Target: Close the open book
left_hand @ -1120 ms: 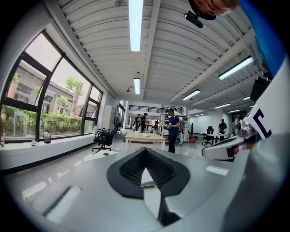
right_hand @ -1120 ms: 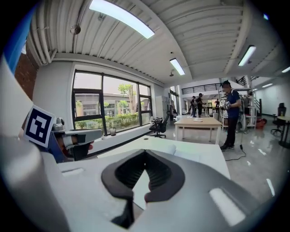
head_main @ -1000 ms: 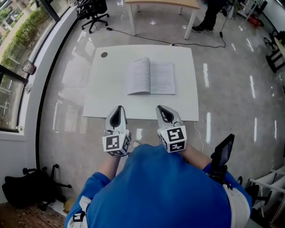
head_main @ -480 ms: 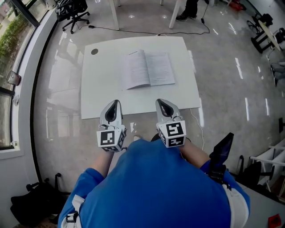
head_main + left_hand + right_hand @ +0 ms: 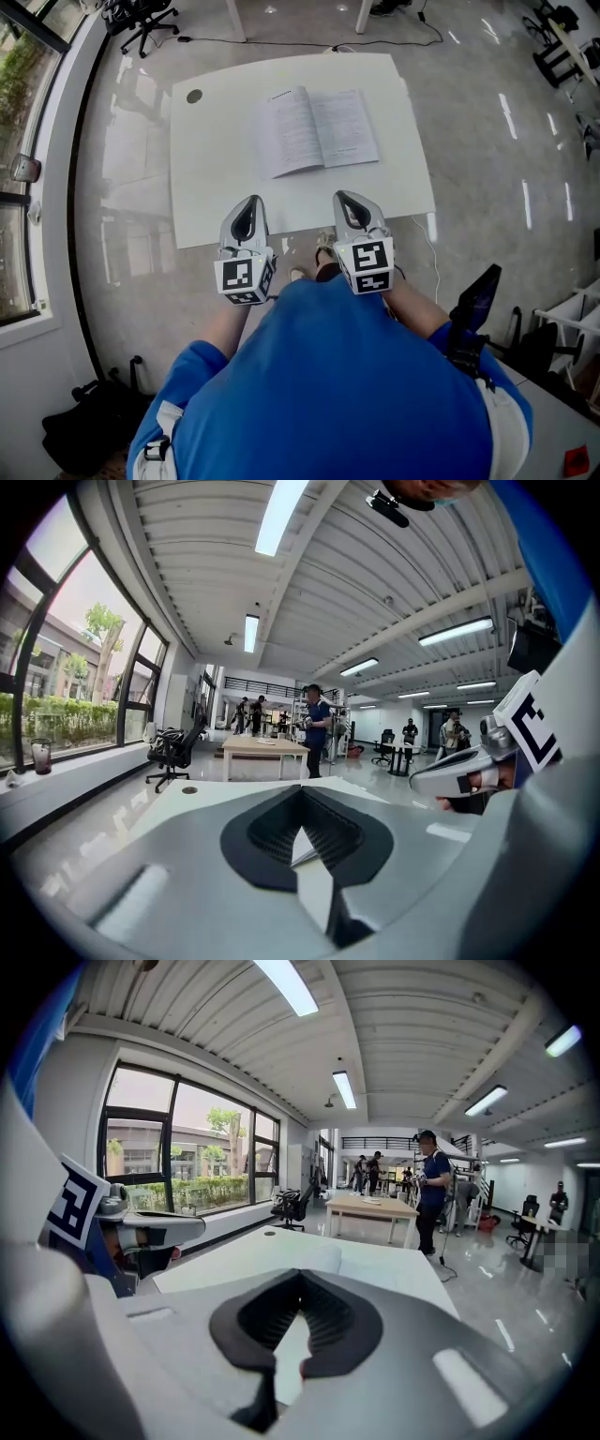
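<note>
Left gripper: jaws together, tips meeting, nothing between them. Right gripper: same, shut on nothing. Both are held side by side, apart from each other, pointing forward and a bit down. Tips are over the near edge of the white table; can't tell any contact with it.

Open book lies flat on the table well ahead of both tips. It is toward the far edge and nearer the far right corner than the far left, spine running roughly near-to-far with a slight tilt. Left page bows up a little by the spine, right page flatter. Book sits ahead of the gap between the grippers, a bit more in line with the right one, and neither touches it. Small dark round spot by the far left corner, well clear of the book.

Step, my read: reach-in, closing not started, book fully open. Next move calls for carrying one gripper forward to an outer page edge and getting a tip under it. That half then swings over the spine onto the other. The other gripper may need to pin the book so it doesn't slide on the smooth top
</note>
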A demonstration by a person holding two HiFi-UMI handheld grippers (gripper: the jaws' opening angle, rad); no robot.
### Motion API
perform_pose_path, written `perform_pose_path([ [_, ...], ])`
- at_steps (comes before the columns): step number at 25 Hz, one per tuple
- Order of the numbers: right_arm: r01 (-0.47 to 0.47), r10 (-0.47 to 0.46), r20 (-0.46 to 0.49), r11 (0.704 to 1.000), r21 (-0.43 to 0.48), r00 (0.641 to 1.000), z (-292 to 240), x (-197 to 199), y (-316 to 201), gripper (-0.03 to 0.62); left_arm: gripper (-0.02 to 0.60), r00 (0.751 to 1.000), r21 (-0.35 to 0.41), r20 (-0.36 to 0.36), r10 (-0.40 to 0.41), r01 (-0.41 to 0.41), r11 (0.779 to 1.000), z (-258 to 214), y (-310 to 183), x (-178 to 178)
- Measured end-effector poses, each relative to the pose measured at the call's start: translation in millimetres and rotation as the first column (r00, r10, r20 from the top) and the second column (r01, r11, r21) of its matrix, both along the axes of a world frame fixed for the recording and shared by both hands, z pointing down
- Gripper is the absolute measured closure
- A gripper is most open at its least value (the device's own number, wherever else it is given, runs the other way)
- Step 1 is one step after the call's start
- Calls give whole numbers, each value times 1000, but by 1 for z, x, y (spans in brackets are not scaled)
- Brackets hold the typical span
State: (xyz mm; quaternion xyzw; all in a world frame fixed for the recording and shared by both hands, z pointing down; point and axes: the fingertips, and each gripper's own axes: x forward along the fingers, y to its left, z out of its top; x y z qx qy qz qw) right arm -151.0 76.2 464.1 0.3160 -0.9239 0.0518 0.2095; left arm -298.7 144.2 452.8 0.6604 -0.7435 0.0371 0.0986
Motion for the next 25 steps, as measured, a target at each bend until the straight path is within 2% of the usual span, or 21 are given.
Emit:
perform_pose_path([
  [8, 115, -117, -49, 993, -29, 992, 38, -39, -43, 591, 574, 999, -106, 39, -20, 24, 994, 25, -44, -17],
  [15, 278, -268, -185, 960, 32, 946, 76, -62, -69, 588, 574, 996, -177, 63, -70, 80, 981, 51, -74, -35],
  [16, 305, -291, -204, 951, 45, 935, 82, -65, -68, 584, 574, 995, -185, 67, -74, 85, 979, 56, -76, -37],
  [19, 390, -352, -282, 917, 90, 893, 100, -75, -66, 512, 574, 994, -199, 86, -68, 84, 976, 72, -81, -44],
  [22, 457, -374, -377, 875, 158, 847, 115, -85, -63, 470, 574, 995, -226, 77, -55, 71, 972, 87, -82, -50],
  [25, 527, -367, -507, 822, 215, 780, 132, -96, -64, 429, 574, 998, -245, 57, -39, 52, 968, 100, -85, -57],
])
